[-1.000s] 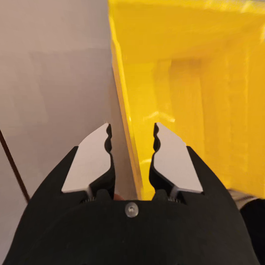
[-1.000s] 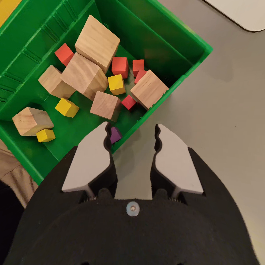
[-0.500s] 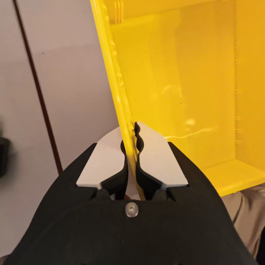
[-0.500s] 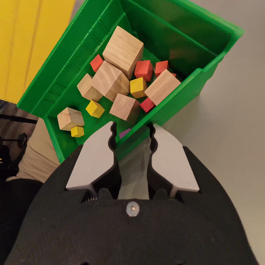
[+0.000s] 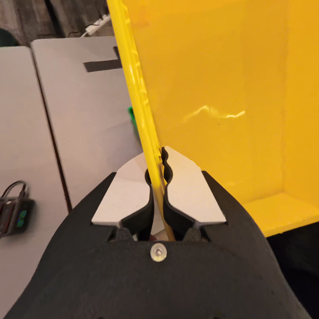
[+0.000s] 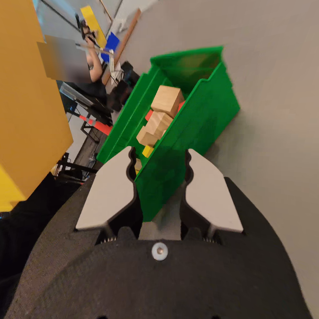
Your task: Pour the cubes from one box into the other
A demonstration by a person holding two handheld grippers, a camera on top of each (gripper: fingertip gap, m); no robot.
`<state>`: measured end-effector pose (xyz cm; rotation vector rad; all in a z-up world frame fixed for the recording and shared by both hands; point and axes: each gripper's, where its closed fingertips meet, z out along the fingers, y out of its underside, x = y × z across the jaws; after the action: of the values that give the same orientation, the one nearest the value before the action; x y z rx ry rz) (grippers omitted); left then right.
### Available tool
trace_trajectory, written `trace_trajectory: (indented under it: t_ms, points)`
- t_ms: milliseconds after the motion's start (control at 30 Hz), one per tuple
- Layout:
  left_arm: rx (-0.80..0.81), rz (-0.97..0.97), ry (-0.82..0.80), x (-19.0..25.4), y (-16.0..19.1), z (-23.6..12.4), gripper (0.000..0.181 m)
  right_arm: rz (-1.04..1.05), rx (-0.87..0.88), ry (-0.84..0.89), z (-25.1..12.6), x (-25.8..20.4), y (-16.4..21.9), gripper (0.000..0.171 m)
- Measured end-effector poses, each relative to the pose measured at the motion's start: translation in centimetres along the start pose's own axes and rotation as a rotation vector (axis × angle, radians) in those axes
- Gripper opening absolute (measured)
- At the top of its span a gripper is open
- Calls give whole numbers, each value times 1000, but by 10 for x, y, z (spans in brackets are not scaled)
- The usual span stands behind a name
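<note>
Your left gripper (image 5: 159, 165) has its fingers (image 5: 186, 188) clamped tight on the side wall of the yellow box (image 5: 224, 86), which is lifted and tilted above the grey bench (image 5: 82, 112). Your right gripper (image 6: 159, 165) has its fingers (image 6: 112, 189) spread apart, straddling the near wall of the green box (image 6: 203, 124) without pinching it. The green box rests on the bench and holds the cubes (image 6: 165, 101), wooden, red and yellow.

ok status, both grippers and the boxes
Left gripper shut on yellow box wall. Right gripper open, straddling green box wall. Cubes in green box. Nothing blocking.
</note>
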<state>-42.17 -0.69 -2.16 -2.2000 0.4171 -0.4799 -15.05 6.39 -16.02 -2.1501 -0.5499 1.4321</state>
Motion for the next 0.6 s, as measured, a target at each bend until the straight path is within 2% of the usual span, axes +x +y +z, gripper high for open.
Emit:
trace_trajectory:
  t_ms: [100, 267, 367, 467, 533, 600]
  points:
    - [14, 24, 91, 45, -19, 31, 5, -19, 109, -31, -46, -9, -29, 48]
    - [-59, 80, 227, 129, -39, 121, 5, -55, 288, -92, -159, -25, -74, 45]
    - [-110, 78, 286, 176, -49, 182, 7, -117, 396, 69, -233, -9, -93, 44]
    - [-101, -1, 377, 230, -59, 233, 15, -153, 547, 236, -315, 11, -107, 43]
    - [-114, -16, 395, 259, -52, 263, 14, -142, 691, 277, -374, 16, -111, 42]
    - [-148, -54, 422, 280, -35, 293, 13, -118, 720, 312, -410, 25, -103, 41]
